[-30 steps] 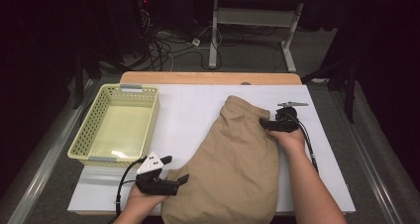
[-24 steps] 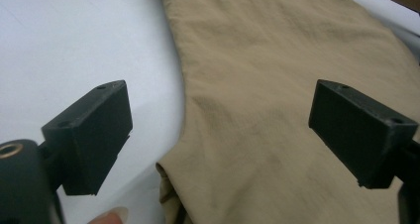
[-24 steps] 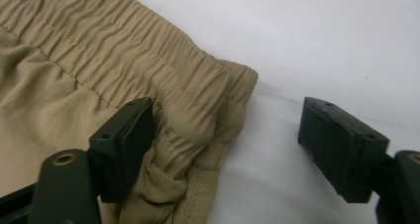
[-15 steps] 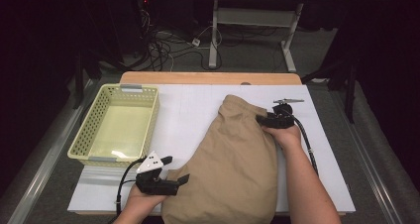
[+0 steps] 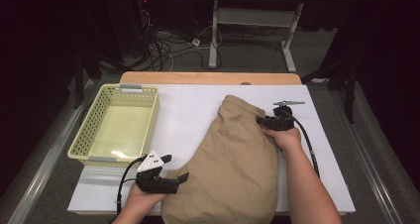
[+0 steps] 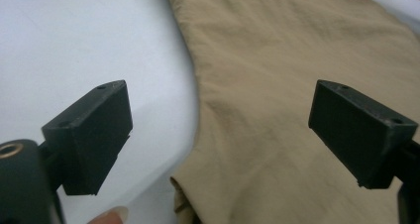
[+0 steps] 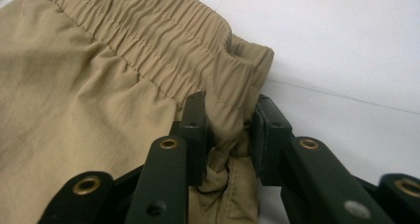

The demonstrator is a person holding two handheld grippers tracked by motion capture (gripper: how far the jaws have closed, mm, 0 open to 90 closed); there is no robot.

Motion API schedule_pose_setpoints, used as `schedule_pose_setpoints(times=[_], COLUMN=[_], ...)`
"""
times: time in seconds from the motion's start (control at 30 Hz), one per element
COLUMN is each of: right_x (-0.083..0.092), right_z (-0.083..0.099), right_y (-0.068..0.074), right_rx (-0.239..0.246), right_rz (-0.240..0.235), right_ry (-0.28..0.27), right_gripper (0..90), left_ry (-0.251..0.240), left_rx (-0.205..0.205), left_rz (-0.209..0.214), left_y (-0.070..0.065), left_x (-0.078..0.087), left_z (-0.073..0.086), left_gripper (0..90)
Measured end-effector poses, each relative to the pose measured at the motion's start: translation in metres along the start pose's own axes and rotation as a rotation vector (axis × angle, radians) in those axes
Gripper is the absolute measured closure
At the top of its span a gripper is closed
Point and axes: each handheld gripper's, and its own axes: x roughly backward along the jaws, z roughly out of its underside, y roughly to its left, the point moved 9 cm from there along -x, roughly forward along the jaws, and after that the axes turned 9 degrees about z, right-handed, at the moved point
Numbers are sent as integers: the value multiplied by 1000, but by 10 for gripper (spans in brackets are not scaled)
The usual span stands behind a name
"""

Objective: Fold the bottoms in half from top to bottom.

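Khaki trousers [image 5: 233, 154] lie on the white table sheet [image 5: 188, 110], elastic waistband [image 7: 148, 50] at the far end. My right gripper [image 5: 262, 120] sits at the waistband's right corner. Its jaws have just been closing, and in the right gripper view [image 7: 230, 110] bunched cloth is pinched between the pads. Near the front edge, my left gripper [image 5: 177, 167] rests at the trousers' left side. In the left gripper view its jaws [image 6: 223, 95] stand wide apart over the cloth's edge [image 6: 277, 85], touching nothing.
A pale yellow plastic basket [image 5: 81, 140], empty, stands at the table's left. A wooden strip [image 5: 208, 78] borders the far edge. Cables and a desk frame [image 5: 218, 30] lie on the floor beyond. Bare white sheet lies between the basket and the trousers.
The right gripper's jaws have narrowed onto the waistband corner, gathering cloth between them. Both hands have stayed where they were; the left gripper looks the same.
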Motion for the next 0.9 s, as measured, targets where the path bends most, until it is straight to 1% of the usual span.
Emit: schedule_pose_setpoints(times=[0.07,0.13,0.2,0.27,0.4,0.5,0.57,0.67,0.77,0.9], right_x=[1,2,4,7,18,26,30,35,38,42], right_z=[-1,-2,-4,-7,-17,-24,-27,-33,-41,-59], right_y=[1,2,2,3,6,6,6,5,5,3], right_rx=[22,39,46,51,76,84,89,101,117,125], right_rz=[18,35,41,52,71,90,105,122,136,159], right_ry=[-4,-4,-20,-38,-96,-130,-149,-169,-179,-214], right_gripper=[725,725,726,728,733,737,740,745,747,749], left_ry=[-8,-9,4,6,9,16,15,11,3,-7], left_rx=[8,3,-5,-13,-12,-13,-19,-17,-19,-15], left_rz=[7,13,14,15,13,12,23,21,20,16], left_y=[1,0,-1,-2,-2,-3,-5,-5,-6,-4], left_x=[-1,-2,-4,-4,-4,-4,-3,-2,-2,-1], left_z=[0,0,1,2,2,3,3,3,2,1], left_gripper=[92,92,92,93,93,101,125,127,127,126])
